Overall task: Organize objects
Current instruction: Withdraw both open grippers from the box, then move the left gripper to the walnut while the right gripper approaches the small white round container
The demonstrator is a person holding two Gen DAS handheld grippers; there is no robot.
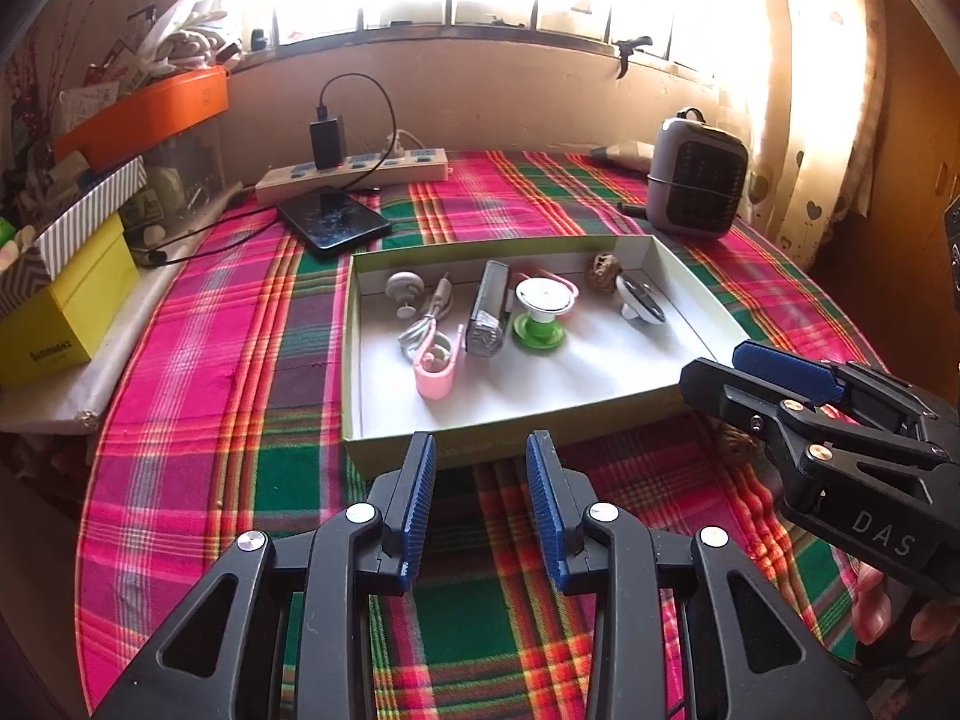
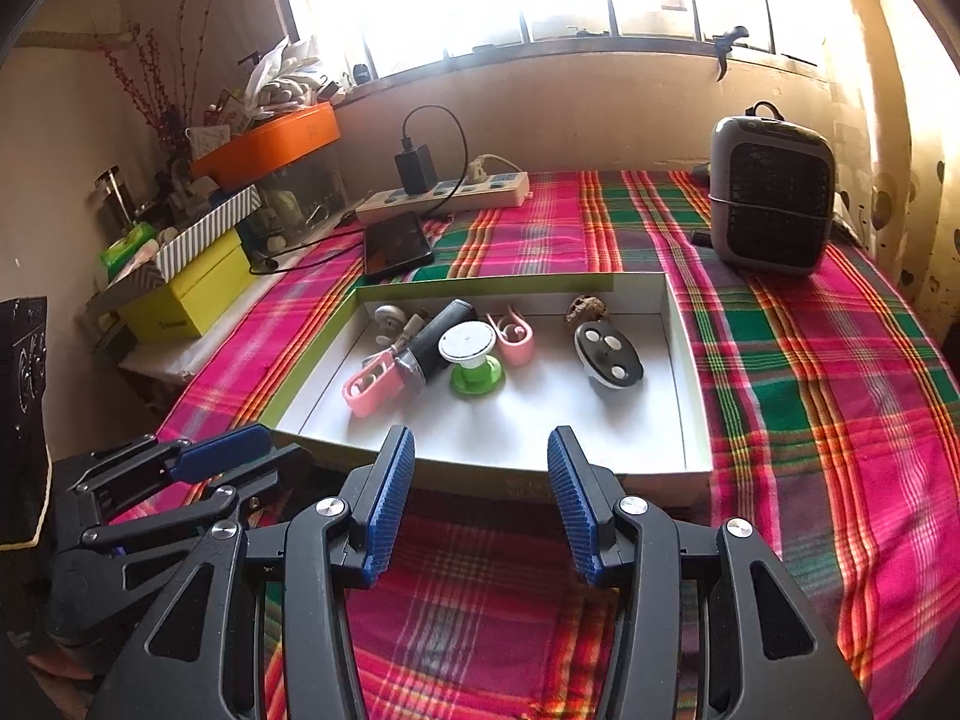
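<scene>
From the left wrist, the left gripper (image 1: 480,450) hovers with jaws released and empty just before the shallow box (image 1: 510,426) on the plaid counter (image 1: 210,360), a pink clip (image 1: 437,369) lying inside. From the right wrist, the right gripper (image 2: 480,450) is likewise spread and empty before the box (image 2: 699,396), which holds a green-based spool (image 2: 474,363) and a black disc (image 2: 607,354).

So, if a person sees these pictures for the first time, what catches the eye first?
Probably the plaid cloth in pink, green and orange, which covers the whole table. On it lies a shallow box holding small things, such as a green-and-white spool and a pink clip. Both the left gripper and the right gripper are open in front of the box, holding nothing.
</scene>
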